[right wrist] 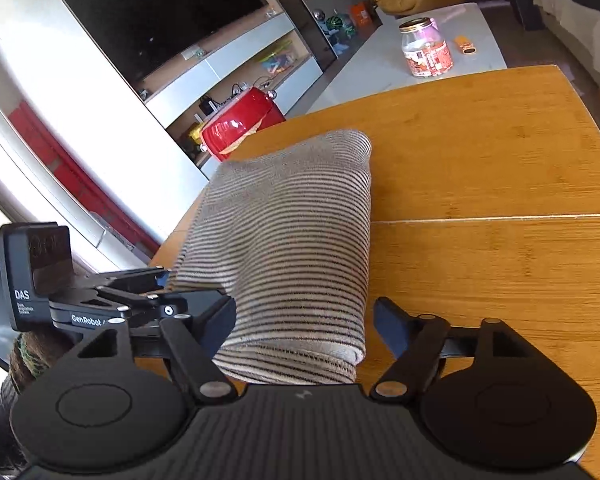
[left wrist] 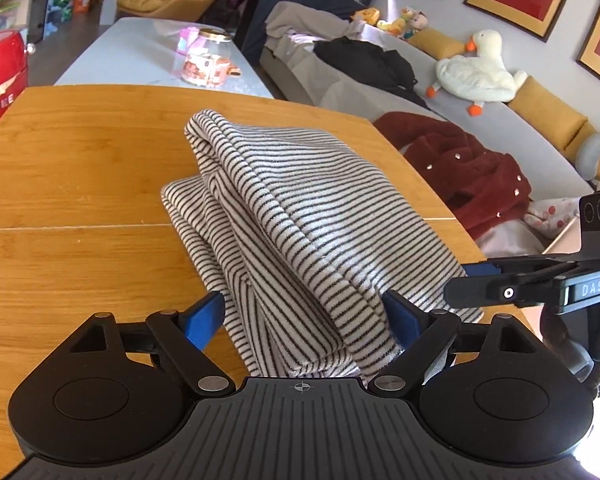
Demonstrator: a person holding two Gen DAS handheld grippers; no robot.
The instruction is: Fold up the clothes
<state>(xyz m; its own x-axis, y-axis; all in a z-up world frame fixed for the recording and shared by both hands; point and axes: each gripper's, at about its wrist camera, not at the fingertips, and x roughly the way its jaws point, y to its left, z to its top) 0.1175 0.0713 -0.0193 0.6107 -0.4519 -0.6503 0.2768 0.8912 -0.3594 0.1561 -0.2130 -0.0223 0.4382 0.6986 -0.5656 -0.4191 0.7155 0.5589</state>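
Folded black-and-white striped knit garment (left wrist: 284,216) flat on orange wooden table (left wrist: 80,184); left gripper (left wrist: 304,312) and right gripper (right wrist: 304,320) wide, straddling, nothing clamped—released, apparently.

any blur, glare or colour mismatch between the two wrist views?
Left wrist: sharp, the folded black-and-white striped cloth crisp, blown-out glare at the bottom right corner. Right wrist: softer, the stripes smeared, the cloth looks greyer-brown; glare on the red glossy case. Both bend the orange wooden table edges.
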